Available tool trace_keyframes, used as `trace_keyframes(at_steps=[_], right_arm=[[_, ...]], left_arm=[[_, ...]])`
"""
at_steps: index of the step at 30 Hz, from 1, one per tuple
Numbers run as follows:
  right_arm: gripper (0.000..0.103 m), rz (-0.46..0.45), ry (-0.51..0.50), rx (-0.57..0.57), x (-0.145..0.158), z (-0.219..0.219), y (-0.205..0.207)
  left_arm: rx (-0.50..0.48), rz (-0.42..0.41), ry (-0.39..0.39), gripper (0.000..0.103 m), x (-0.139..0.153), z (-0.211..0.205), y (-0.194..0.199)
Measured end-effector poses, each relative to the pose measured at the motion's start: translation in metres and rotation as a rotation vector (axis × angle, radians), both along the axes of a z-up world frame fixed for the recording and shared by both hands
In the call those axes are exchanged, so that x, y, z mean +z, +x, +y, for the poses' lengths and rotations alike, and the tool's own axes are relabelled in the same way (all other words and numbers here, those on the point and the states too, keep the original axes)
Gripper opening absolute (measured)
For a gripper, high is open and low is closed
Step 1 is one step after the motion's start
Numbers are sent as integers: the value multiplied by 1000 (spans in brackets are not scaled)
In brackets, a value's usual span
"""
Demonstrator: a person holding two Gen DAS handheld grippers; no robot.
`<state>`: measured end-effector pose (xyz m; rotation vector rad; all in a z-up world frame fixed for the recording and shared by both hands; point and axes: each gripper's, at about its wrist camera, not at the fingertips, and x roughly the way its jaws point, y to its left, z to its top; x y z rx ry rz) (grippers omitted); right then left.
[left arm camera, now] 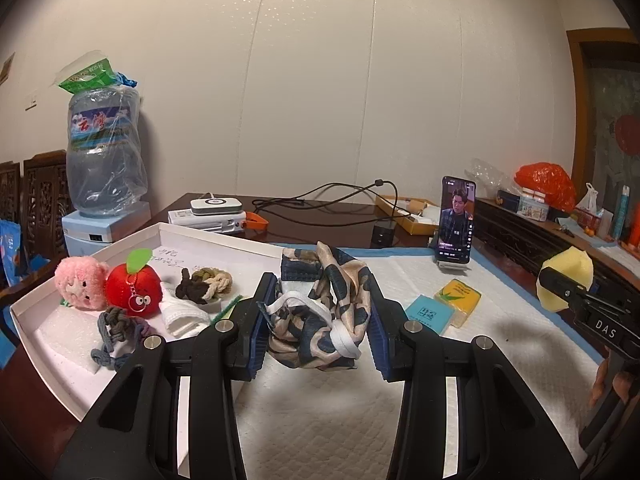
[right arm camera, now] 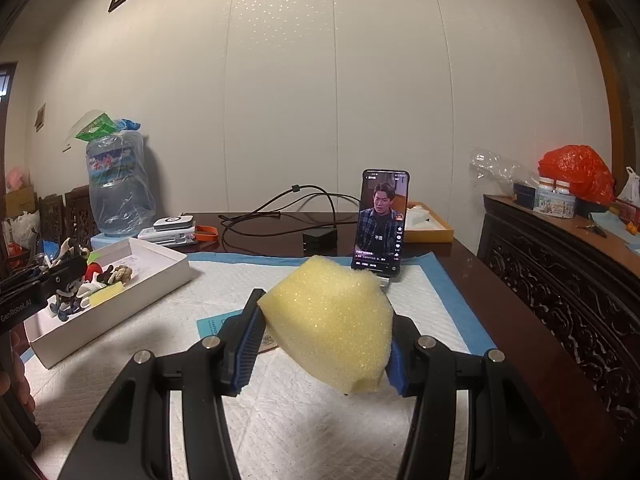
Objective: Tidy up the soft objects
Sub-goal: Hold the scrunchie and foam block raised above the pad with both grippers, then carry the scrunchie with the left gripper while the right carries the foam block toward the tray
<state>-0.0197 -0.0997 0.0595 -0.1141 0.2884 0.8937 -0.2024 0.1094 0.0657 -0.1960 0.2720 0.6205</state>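
Pinching crumpled patterned cloth (left arm camera: 320, 312) in left gripper (left arm camera: 318, 320), porous yellow sponge (right arm camera: 332, 324) in right gripper (right arm camera: 324, 340).

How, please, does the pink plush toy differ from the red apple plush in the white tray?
The pink plush toy is fuzzy and pale pink; the red apple plush is smoother and bright red. The apple has a green leaf and a keyring; the pink toy shows neither. Both are round, faced, and sit touching in the white tray.

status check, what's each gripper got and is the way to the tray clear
Left gripper shut on patterned cloth, beside the white tray. Right gripper shut on yellow sponge, above the mat. Nothing between sponge and tray.
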Motion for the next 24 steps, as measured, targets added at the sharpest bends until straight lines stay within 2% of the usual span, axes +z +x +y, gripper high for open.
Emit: trace_keyframes(at_steps=[24], right_arm=[[53, 2, -16, 53, 0, 19, -17]], left_arm=[[64, -8, 2, 42, 0, 14, -24]])
